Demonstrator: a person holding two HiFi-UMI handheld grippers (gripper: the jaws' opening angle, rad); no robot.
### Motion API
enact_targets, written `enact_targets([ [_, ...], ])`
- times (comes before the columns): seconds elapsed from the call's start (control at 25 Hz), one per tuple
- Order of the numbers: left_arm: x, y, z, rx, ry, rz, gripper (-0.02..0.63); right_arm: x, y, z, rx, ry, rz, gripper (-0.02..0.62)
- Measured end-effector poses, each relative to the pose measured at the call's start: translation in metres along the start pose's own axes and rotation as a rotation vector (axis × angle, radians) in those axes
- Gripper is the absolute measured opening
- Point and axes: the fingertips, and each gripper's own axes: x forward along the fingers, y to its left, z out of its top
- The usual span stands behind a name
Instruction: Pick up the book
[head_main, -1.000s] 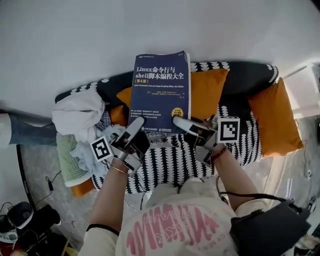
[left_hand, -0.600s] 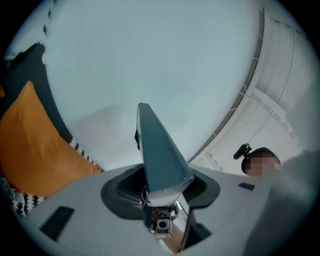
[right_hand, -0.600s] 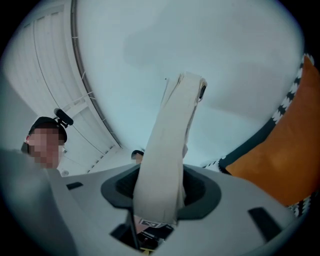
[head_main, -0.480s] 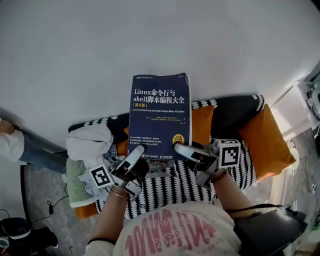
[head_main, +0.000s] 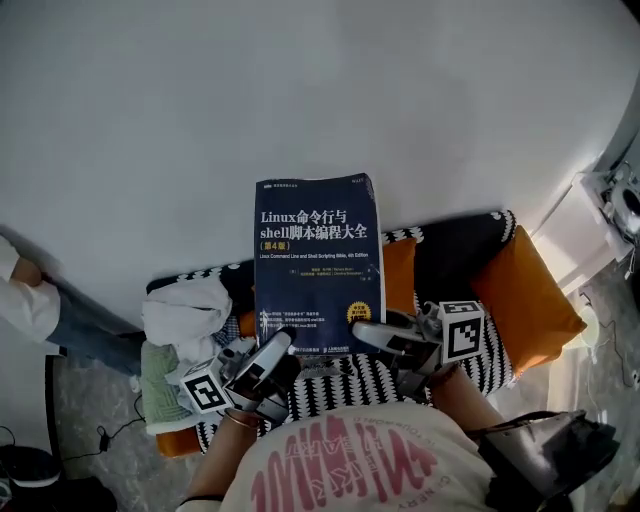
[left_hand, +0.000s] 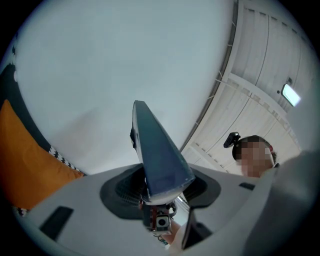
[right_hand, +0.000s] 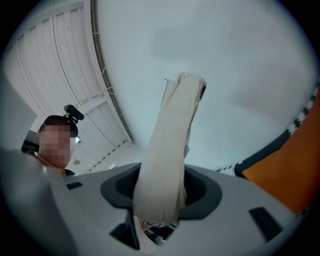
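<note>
A thick dark-blue book (head_main: 318, 260) with white title print stands upright in the air in front of the sofa. My left gripper (head_main: 283, 345) holds its lower left corner and my right gripper (head_main: 365, 332) its lower right corner. In the left gripper view the book's dark cover edge (left_hand: 157, 155) rises from between the jaws. Those jaws are opening, with the book still between them. In the right gripper view the cream page edge (right_hand: 167, 165) is clamped between the jaws.
Behind the book is a black-and-white patterned sofa (head_main: 345, 385) with orange cushions (head_main: 525, 300) and a pile of white cloth (head_main: 185, 310) at its left end. A person's arm and jeans (head_main: 40, 305) lie at the far left. A plain white wall fills the upper part.
The sofa, book and grippers now sit lower in the head view. Both grippers stay on the book's lower corners and have rolled slightly. The person at the left has shifted.
</note>
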Motion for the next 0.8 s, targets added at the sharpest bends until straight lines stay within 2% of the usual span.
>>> enact_targets([
  [0.08,-0.0007,-0.0009,-0.0005,-0.005,0.005,-0.002,0.206,0.0001,0.0003,-0.0008,0.002,0.0,0.003,0.206],
  [0.32,0.0025,0.0076,0.0,0.028,0.05,-0.055,0.213,-0.0005,-0.007,0.0016,-0.077,-0.014,0.018,0.207],
  [0.8,0.002,0.0048,-0.0002,0.068,0.072,-0.077,0.219,0.0007,-0.0056,0.0009,-0.115,0.001,0.036,0.207],
])
